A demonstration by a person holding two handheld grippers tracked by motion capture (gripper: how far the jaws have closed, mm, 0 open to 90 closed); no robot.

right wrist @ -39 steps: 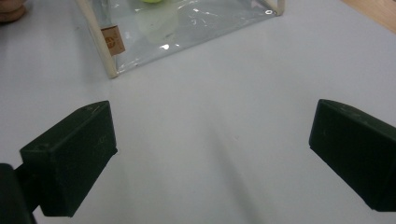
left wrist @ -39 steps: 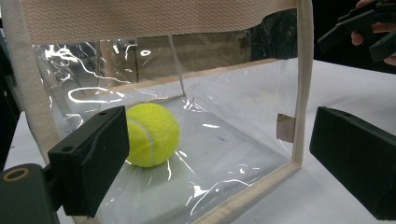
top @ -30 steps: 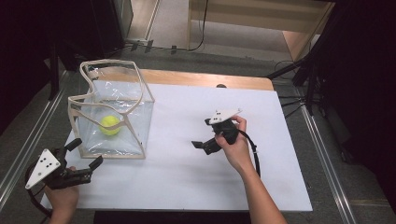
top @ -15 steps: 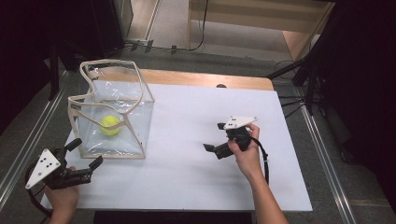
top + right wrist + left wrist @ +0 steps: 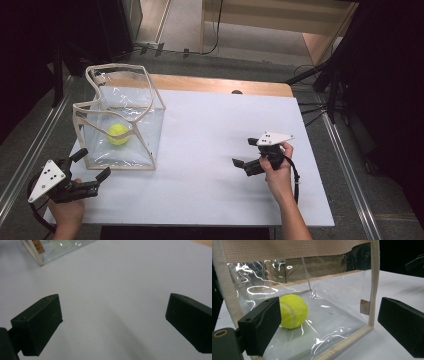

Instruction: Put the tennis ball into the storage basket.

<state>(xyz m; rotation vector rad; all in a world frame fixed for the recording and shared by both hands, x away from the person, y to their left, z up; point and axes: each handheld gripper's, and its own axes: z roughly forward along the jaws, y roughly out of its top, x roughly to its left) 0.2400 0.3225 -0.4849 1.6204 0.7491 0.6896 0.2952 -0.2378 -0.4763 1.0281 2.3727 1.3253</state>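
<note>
The white rectangular table (image 5: 210, 150) takes most of the high view, with a strip of bare wood along its far edge. On its left part stands the clear plastic box-shaped bag with beige fabric edging (image 5: 117, 120). It stands upright, the open mouth faces up, and its longer side runs from the near edge of the table toward the far edge. The beige handles at the top bend inward over the opening. In the left gripper view the near wall of this bag (image 5: 352, 297) is seen from low, with a small tag on the beige corner strip.

The right gripper (image 5: 243, 153) is held by the person's right hand (image 5: 276, 169) over the right part of the table, well apart from the bag. It points to the left, toward the bag. Its jaws are spread wide and hold nothing; in the right gripper view there is bare white table between them.

The left gripper (image 5: 91, 164) is at the near left corner of the table, just beside the bag's near corner, and points toward it. Its jaws are also wide apart and grasp nothing.

The yellow-green tennis ball (image 5: 117, 134) lies on the floor of the bag, toward its left wall. In the left gripper view the ball (image 5: 293, 311) is seen through the clear wall, beside the left jaw.
</note>
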